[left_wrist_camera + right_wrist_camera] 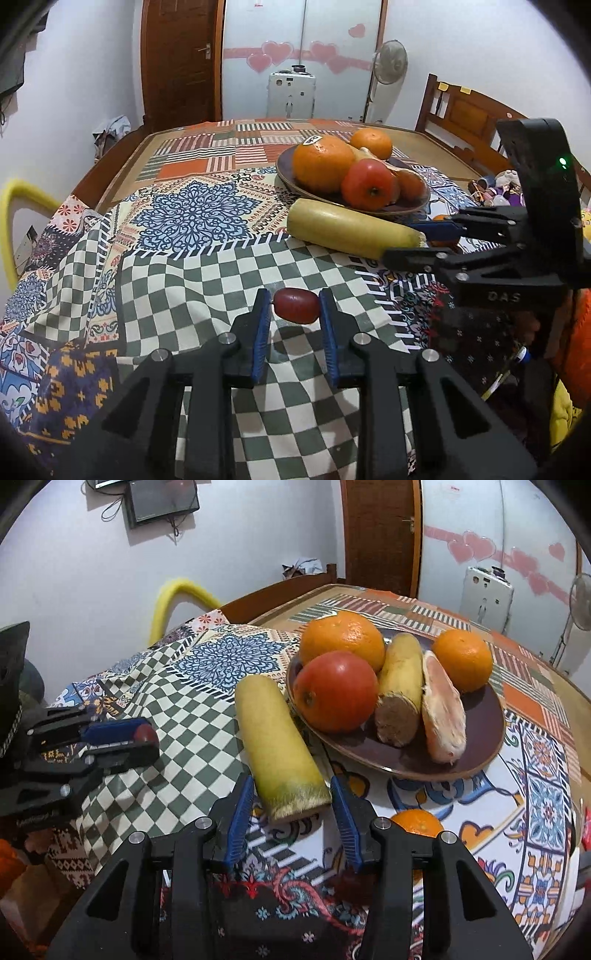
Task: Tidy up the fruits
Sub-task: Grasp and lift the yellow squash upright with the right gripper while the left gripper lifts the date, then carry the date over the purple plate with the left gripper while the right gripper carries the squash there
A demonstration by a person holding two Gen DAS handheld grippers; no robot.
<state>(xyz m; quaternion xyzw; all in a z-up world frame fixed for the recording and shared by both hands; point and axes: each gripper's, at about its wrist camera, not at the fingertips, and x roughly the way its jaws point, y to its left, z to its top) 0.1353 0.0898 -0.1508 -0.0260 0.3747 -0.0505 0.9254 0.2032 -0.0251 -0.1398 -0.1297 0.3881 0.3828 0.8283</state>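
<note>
The small dark-red oval fruit [296,305], likely a jujube, sits pinched between the blue pads of the left hand-held gripper [295,308], lifted just clear of the green-and-white checked patch of the patterned cloth on the desk [207,266]. It looks light, smooth and firm, so a gentle squeeze across its short middle should keep it; the glossy skin could slip out if the pads tilt. Just beyond it lies a long pale-yellow cylindrical fruit piece with cut ends [280,746], which seems heavier and stiff, best taken across its width near the cut end. The right hand-held gripper [291,812] has its jaws parted on either side of that near end, and the pads do not appear to press on it. Farther back stands the dark brown round plate [480,738], holding a red apple [336,690], two oranges, a peeled section and another yellow piece. A small orange tangerine [417,821] rests on the cloth, near right.
</note>
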